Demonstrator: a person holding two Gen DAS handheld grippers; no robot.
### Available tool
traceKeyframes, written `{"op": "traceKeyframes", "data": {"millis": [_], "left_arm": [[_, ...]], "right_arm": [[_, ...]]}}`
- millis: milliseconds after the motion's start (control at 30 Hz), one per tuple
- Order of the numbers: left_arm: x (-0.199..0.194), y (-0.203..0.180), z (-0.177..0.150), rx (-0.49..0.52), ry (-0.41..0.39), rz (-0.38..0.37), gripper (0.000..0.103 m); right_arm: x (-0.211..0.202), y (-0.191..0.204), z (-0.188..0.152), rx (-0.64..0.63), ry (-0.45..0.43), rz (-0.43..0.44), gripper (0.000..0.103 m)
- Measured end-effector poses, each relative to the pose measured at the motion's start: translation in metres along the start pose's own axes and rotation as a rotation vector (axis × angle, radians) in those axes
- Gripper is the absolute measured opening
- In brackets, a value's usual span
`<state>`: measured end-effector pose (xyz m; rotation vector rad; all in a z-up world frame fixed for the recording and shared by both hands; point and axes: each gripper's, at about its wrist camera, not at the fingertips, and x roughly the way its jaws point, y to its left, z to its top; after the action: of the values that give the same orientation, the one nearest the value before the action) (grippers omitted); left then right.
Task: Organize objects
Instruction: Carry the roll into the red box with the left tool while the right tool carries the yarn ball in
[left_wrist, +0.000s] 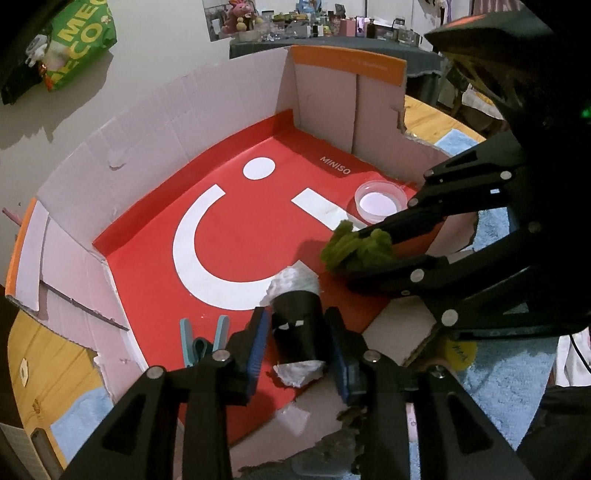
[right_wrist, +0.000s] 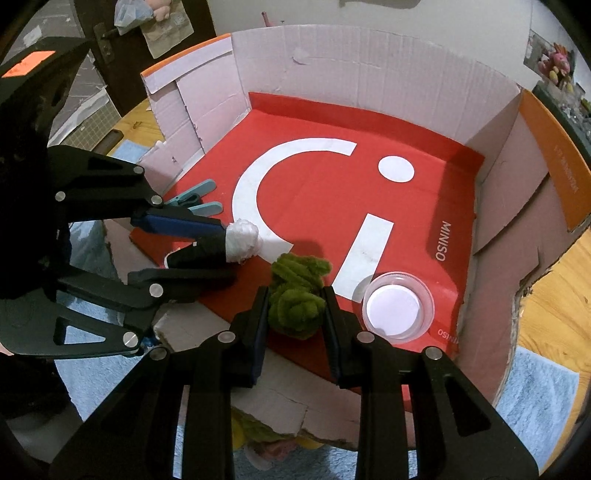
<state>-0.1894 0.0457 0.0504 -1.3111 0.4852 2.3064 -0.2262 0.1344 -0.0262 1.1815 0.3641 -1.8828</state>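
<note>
A: Right, edges and clearance first?

B: Item one: cardboard box (right_wrist: 369, 66), walls upright along the top, left and right of the right wrist view. The near edge at the bottom is torn low and ragged, and both tools reach in over it. Item two: red liner (right_wrist: 314, 192) with a white logo, covering the box floor. Its middle and upper part is open room, with all the objects along the lower edge.

A: Containers?

B: Item three: clear round dish (right_wrist: 428, 295), lower right on the liner, close to the right wall. Its pale base shows through.

A: Loose pieces?

B: Item four: teal clip (right_wrist: 195, 199), flat on the liner at centre left, just above the left tool's upper finger. Item five: black roll (left_wrist: 297, 332) with crumpled white ends, lying on the liner at the lower centre of the left wrist view.

A: And the tongs?

B: Left gripper (left_wrist: 295, 314): jaws slightly parted, straddling the black roll, with thin gaps showing at the pads, so no grip. Right gripper (right_wrist: 295, 293): jaws closed narrow on the green fuzzy bundle (right_wrist: 295, 314), which is held low over the liner between the roll and the dish.

A: Underneath?

B: Blue towel (right_wrist: 535, 387) on a wooden table (right_wrist: 554, 295), showing at the lower right.
</note>
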Motion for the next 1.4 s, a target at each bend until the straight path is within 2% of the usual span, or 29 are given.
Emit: {"op": "traceKeyframes", "data": {"millis": [400, 600, 1167, 1233, 1267, 1300, 1333, 1400], "left_arm": [[-0.0030, -0.0030, 0.0014, 0.010, -0.008, 0.002, 0.042], [-0.0022, -0.0032, 0.0003, 0.002, -0.012, -0.002, 0.052], [0.0001, 0.0001, -0.0009, -0.024, -0.019, -0.015, 0.055], [0.0008, 0.0008, -0.0005, -0.026, -0.020, -0.016, 0.056], [0.0011, 0.0009, -0.0005, -0.026, -0.018, -0.019, 0.056], [0.0015, 0.0007, -0.0006, -0.027, -0.017, -0.021, 0.056], [0.0015, 0.0008, -0.0003, -0.027, -0.018, -0.020, 0.056], [0.0011, 0.0006, -0.0001, -0.027, -0.021, -0.018, 0.056]], "right_arm": [[0.0013, 0.0015, 0.0018, -0.012, 0.001, -0.010, 0.027], [0.0022, 0.0015, 0.0021, -0.037, 0.025, -0.004, 0.028], [0.0048, 0.0032, 0.0041, -0.068, 0.029, -0.024, 0.029], [0.0048, 0.0033, 0.0042, -0.069, 0.028, -0.027, 0.031], [0.0049, 0.0030, 0.0042, -0.070, 0.026, -0.034, 0.036], [0.0046, 0.0034, 0.0046, -0.071, 0.023, -0.038, 0.048], [0.0039, 0.0033, 0.0048, -0.072, 0.014, -0.044, 0.052], [0.0044, 0.0027, 0.0054, -0.071, 0.016, -0.039, 0.053]]}}
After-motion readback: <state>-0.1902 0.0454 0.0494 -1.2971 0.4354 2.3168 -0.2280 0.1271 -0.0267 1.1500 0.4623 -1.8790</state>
